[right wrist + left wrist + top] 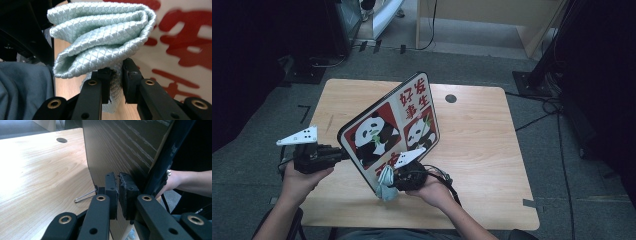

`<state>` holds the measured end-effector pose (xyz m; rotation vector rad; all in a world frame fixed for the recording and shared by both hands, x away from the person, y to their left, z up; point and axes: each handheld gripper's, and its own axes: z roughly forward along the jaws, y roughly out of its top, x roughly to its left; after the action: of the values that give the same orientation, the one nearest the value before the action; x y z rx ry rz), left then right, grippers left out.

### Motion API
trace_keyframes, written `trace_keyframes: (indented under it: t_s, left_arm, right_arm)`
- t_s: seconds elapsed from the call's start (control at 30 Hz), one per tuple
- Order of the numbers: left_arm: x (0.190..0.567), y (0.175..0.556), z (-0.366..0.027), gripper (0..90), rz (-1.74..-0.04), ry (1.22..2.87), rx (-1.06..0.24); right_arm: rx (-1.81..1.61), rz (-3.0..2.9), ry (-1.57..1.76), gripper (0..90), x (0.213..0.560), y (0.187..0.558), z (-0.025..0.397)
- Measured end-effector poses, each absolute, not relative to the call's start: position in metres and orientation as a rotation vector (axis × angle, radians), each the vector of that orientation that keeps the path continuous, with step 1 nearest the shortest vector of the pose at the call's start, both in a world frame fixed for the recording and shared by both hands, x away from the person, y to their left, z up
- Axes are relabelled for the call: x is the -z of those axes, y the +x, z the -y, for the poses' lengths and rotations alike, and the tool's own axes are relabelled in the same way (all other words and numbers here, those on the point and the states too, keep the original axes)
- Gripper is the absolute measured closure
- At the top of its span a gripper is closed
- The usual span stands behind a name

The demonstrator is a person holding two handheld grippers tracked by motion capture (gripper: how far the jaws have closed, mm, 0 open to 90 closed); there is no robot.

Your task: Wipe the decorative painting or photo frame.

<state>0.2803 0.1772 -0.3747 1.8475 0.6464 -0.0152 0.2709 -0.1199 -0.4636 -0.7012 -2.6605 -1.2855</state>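
The left tool (343, 154) clamps the left edge of the board (392, 127), which stands tilted above the table (482, 150), its long axis rising toward far right. The right tool (393, 181) grips a cloth (386, 185) against its lower corner.

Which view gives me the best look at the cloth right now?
The right gripper view: the folded pale-blue cloth is close up, pinched between the right hand-held gripper jaws against the panda tray. The high view shows it small, at the tray's lower edge.
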Motion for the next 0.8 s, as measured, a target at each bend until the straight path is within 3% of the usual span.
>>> trace_keyframes:
  t_s: [0.5,0.8]
  left_arm:
    - [0.374,0.283,-0.179,85.3,-0.648,1.842,0.022]
    - [0.374,0.284,-0.179,84.2,-0.642,1.838,0.021]
  right_arm:
    - [1.187,2.67,-0.736,78.9,0.486,0.27,0.122]
    - [1.177,2.657,-0.738,79.1,0.475,0.269,0.121]
